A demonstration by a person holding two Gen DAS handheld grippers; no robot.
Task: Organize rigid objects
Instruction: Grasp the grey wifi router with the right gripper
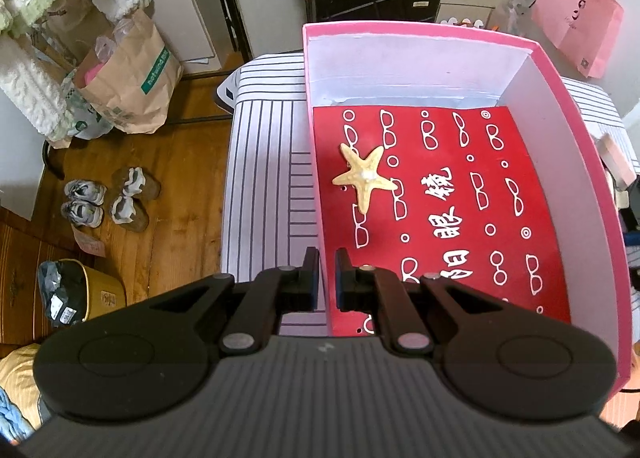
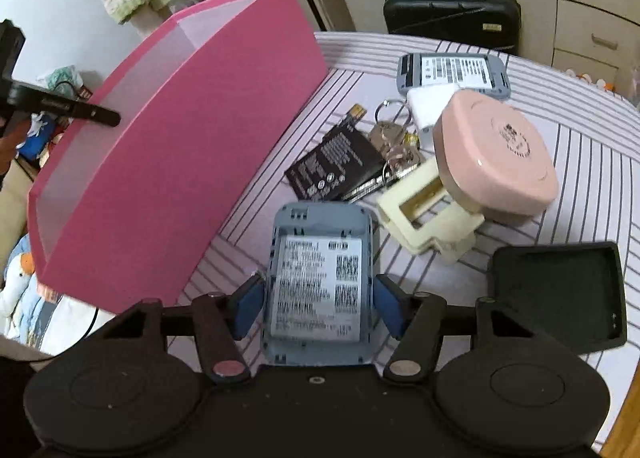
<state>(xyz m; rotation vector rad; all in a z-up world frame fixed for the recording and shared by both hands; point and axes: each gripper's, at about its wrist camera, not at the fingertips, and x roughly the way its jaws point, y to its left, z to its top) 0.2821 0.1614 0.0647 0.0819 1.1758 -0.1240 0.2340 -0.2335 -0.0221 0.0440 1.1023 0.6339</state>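
1. The grey phone shell (image 2: 320,278) lies label-up on the striped bench (image 2: 580,162), between the right gripper (image 2: 318,300) jaws; whether the blue pads touch it, I can't tell.
2. Just beyond: a black battery (image 2: 332,166), keys (image 2: 394,142) and a pink clip-on gadget (image 2: 496,154).
3. To the left stands the pink box (image 1: 568,106), with a starfish (image 1: 365,178) on its red floor.
4. The left gripper (image 1: 327,278) jaws sit together astride the box's near-left wall.

Left gripper (image 1: 327,278) jaws closed; right gripper (image 2: 318,304) jaws spread apart.
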